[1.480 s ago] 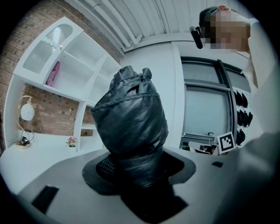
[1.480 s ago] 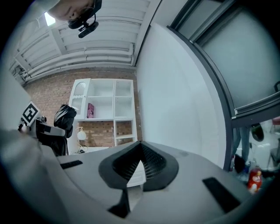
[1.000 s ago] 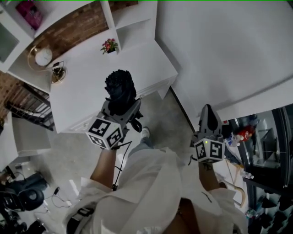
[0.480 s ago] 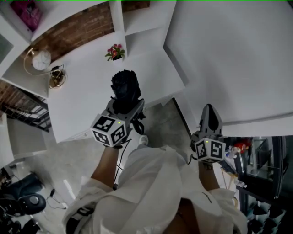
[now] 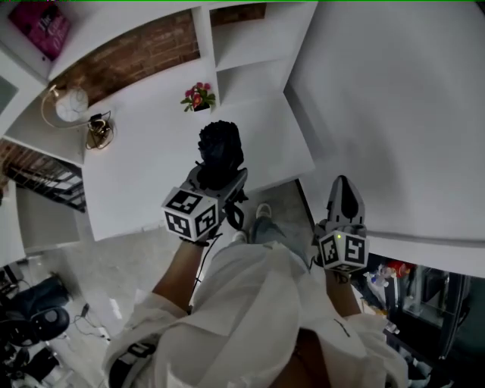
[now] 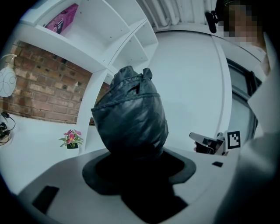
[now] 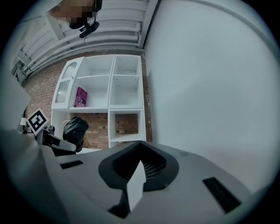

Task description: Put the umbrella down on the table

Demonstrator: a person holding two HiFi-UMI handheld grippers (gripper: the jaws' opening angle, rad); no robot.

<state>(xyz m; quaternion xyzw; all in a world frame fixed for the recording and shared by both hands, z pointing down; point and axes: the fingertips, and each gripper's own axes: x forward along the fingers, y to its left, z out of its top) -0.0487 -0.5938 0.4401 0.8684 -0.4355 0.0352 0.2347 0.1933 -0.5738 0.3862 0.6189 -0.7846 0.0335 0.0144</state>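
A folded black umbrella (image 5: 220,150) in a crinkled sleeve sticks out of my left gripper (image 5: 219,179), which is shut on it. It hangs over the front right part of the white table (image 5: 136,174). In the left gripper view the umbrella (image 6: 129,116) fills the middle and hides the jaws' tips. My right gripper (image 5: 345,191) is held to the right, off the table and beside a white wall, with its jaws together and nothing in them. The right gripper view catches the umbrella (image 7: 74,130) at far left.
A small pot of pink flowers (image 5: 198,97) stands at the table's back, with a round white clock (image 5: 72,104) and a gold ornament (image 5: 99,133) at its left. White shelves (image 5: 250,45) on a brick wall hold a pink book (image 5: 42,23). Cluttered floor lies lower left.
The person has stepped closer to the table. My left gripper carried the umbrella right and further over the tabletop. The right gripper kept its place beside the body, jaws unchanged.
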